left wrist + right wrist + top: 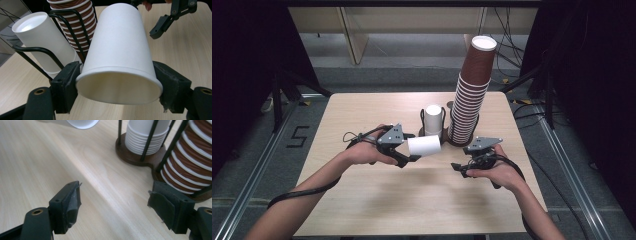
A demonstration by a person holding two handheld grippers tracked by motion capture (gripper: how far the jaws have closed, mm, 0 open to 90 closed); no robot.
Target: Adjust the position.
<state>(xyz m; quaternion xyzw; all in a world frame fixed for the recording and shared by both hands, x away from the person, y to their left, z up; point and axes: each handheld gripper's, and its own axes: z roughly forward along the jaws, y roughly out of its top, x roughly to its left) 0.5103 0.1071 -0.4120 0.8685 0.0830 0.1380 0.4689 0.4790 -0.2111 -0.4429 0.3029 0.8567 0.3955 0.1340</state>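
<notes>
Sideways above the wooden table (377,200), a white paper cup (424,145) lies clamped near its rim between the pads of the left gripper (413,152), its closed base pointing toward the brown wooden cup holder (135,158) just beyond. In the left gripper view the cup's open mouth faces the camera and both pads press on its flared wall, which keeps its round shape. The right gripper (460,168) waits near the holder with its jaws apart and nothing between them, low over bare wood. Behind stand two wire-caged stacks: a short stack of white cups (433,120) and, touching the same base, a tall leaning stack of brown cups (469,97). The step in hand appears to be carrying a single cup clear of the stacks. Doing it well probably calls for a light squeeze, since thin paper buckles easily, and for keeping the cup off the black wire uprights (72,30) while it is turned.
</notes>
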